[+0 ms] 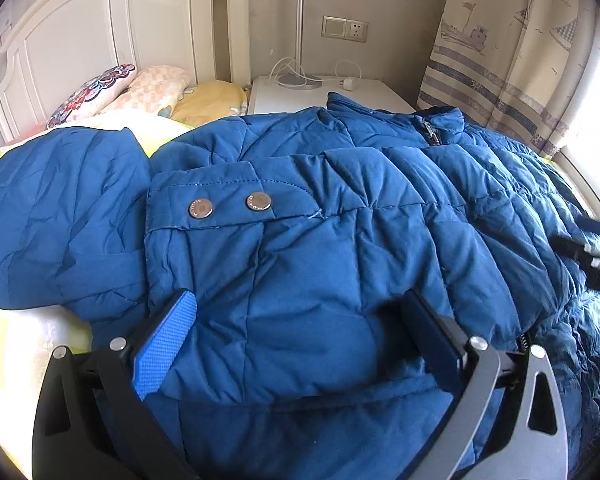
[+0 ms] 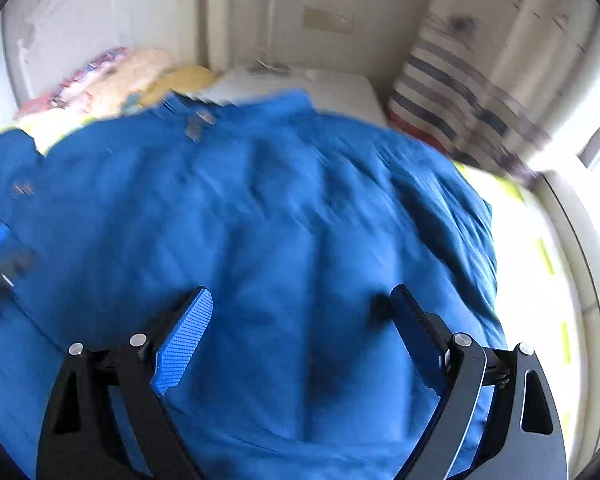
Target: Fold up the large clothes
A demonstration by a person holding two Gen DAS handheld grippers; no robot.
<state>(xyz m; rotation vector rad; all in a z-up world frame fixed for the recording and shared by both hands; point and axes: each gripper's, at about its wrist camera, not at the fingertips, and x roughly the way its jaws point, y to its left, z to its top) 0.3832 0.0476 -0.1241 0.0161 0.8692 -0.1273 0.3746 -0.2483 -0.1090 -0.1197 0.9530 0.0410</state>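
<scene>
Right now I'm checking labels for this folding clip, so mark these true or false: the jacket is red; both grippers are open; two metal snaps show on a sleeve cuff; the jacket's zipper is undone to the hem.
1. Jacket is red: false. The quilted blue puffer jacket is blue.
2. Both grippers open: true, left gripper and right gripper.
3. Two round metal snaps on a cuff: true.
4. Zipper undone: false. The zipper is closed at the collar.

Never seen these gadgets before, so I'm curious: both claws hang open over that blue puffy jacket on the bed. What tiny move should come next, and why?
Probably close the left gripper on the jacket: its fingers are spread around a puffed fold, holding nothing.
</scene>
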